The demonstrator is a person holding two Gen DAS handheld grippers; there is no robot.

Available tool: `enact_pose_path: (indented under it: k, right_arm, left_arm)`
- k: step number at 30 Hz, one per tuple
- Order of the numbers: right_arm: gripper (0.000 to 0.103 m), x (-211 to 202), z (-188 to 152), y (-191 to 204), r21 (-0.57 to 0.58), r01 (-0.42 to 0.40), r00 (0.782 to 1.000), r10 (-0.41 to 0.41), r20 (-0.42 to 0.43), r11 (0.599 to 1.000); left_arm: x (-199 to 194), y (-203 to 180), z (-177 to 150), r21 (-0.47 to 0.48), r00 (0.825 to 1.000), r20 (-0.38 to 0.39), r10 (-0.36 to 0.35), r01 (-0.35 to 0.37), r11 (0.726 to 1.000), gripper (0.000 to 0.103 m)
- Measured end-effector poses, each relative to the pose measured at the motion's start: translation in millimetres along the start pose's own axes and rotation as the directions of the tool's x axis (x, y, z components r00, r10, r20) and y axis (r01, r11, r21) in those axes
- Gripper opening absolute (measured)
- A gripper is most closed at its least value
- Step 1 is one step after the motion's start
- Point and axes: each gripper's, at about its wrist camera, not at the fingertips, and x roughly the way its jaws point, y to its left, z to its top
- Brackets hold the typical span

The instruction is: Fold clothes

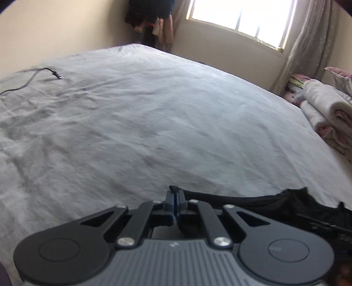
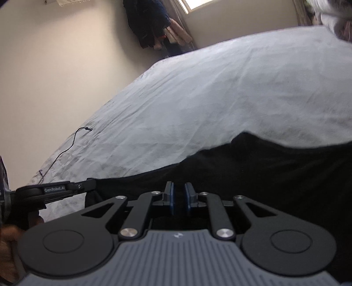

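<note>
A black garment (image 1: 275, 204) lies on the grey bed sheet (image 1: 154, 110) at the near edge. My left gripper (image 1: 175, 195) is shut on a corner of it, and a bit of black cloth sticks out above the blue pads. In the right wrist view the same garment (image 2: 264, 176) spreads wide across the sheet (image 2: 220, 88). My right gripper (image 2: 179, 193) hovers over its near edge with the pads a narrow gap apart and no cloth showing between them. The left gripper (image 2: 93, 182) reaches in from the left and holds the garment's left corner.
A thin black cable (image 1: 33, 77) lies on the sheet at the far left, also seen as the cable (image 2: 66, 149). Folded bedding (image 1: 325, 110) is piled at the right side. Clothes (image 1: 154, 22) hang in the room's corner beside a bright window (image 1: 242, 17). A hand (image 2: 8, 242) shows at the lower left.
</note>
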Motion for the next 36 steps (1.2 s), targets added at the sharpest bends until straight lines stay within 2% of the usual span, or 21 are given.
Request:
enact_pose_path:
  k: [6,11,14,16,17,18,19,20,23,25,27,29,30,32,33,34,36]
  right_arm:
    - [0.018,-5.5,2.1,-3.9,-0.019,0.056,0.996,-0.055,0.065,0.998]
    - [0.018,8.1,-3.5,1.3,-0.051,0.091,0.996,-0.090,0.021,0.995]
    - [0.019,0.9,-1.9,14.4,-0.109,-0.032,0.999,0.030,-0.022,0.994]
    - [0.020,-3.9,-0.8,23.2,-0.144,-0.116,0.992,0.109,-0.055,0.983]
    - [0.020,-7.3,-2.6,31.6,-0.190,-0.160,0.986,0.150,-0.065,0.969]
    - [0.025,-10.7,-4.6,40.2,-0.237,-0.204,0.979,0.191,-0.076,0.950]
    - [0.037,-14.1,-7.6,49.9,-0.284,-0.248,0.969,0.232,-0.090,0.926]
    - [0.042,-15.7,-11.1,58.8,-0.317,-0.280,0.960,0.262,-0.100,0.906]
    - [0.045,-18.9,-22.2,84.7,-0.409,-0.360,0.933,0.332,-0.139,0.839]
    - [0.045,-15.3,-32.0,100.4,-0.480,-0.370,0.928,0.333,-0.164,0.795]
    - [0.045,-8.3,-43.7,112.9,-0.551,-0.346,0.938,0.294,-0.185,0.759]
    - [0.045,0.9,-53.2,119.5,-0.592,-0.313,0.950,0.246,-0.193,0.743]
    - [0.044,6.1,-57.5,121.9,-0.608,-0.297,0.955,0.221,-0.199,0.736]
    - [0.032,13.9,-64.1,125.9,-0.629,-0.272,0.962,0.186,-0.202,0.728]
    - [0.024,16.4,-66.2,127.5,-0.634,-0.263,0.964,0.175,-0.198,0.728]
    - [0.012,19.0,-68.3,129.0,-0.638,-0.253,0.967,0.165,-0.195,0.727]
    - [0.008,20.9,-68.3,131.0,-0.625,-0.247,0.969,0.169,-0.182,0.741]
  left_arm:
    - [-0.2,10.2,-1.3,-0.089,0.998,0.058,-0.023,0.029,0.996,0.002]
    - [12.2,9.6,-6.4,-0.084,0.999,0.017,-0.036,0.037,0.996,0.003]
    - [7.6,11.2,-3.1,-0.102,0.997,0.010,-0.081,0.081,0.991,0.008]
    - [7.2,14.4,-2.7,-0.117,0.995,0.007,-0.102,0.102,0.988,0.009]
    - [8.1,16.0,-2.7,-0.122,0.995,-0.003,-0.103,0.102,0.987,0.009]
    - [9.2,17.7,-2.6,-0.126,0.995,-0.014,-0.103,0.100,0.987,0.009]
    - [9.9,19.7,-2.4,-0.132,0.994,-0.019,-0.112,0.108,0.985,0.009]
    - [10.6,21.9,-2.0,-0.138,0.992,-0.023,-0.123,0.119,0.983,0.009]
    - [13.0,29.6,-2.9,-0.178,0.985,-0.017,-0.171,0.165,0.970,0.009]
    - [14.5,33.3,-4.1,-0.199,0.980,-0.010,-0.201,0.195,0.960,0.009]
    - [17.1,34.5,-5.2,-0.203,0.976,-0.005,-0.219,0.214,0.956,0.009]
    - [19.4,33.8,-6.3,-0.199,0.974,-0.002,-0.227,0.222,0.955,0.009]
    - [20.6,33.3,-6.9,-0.196,0.973,0.000,-0.231,0.226,0.954,0.009]
    - [22.9,32.4,-8.0,-0.191,0.971,0.002,-0.238,0.234,0.953,0.004]
    - [24.1,32.0,-8.6,-0.189,0.970,0.004,-0.241,0.238,0.953,0.002]
    - [24.5,31.5,-8.9,-0.187,0.971,0.009,-0.239,0.237,0.953,0.001]
    - [19.7,29.4,-7.3,-0.173,0.974,0.033,-0.223,0.225,0.959,0.001]
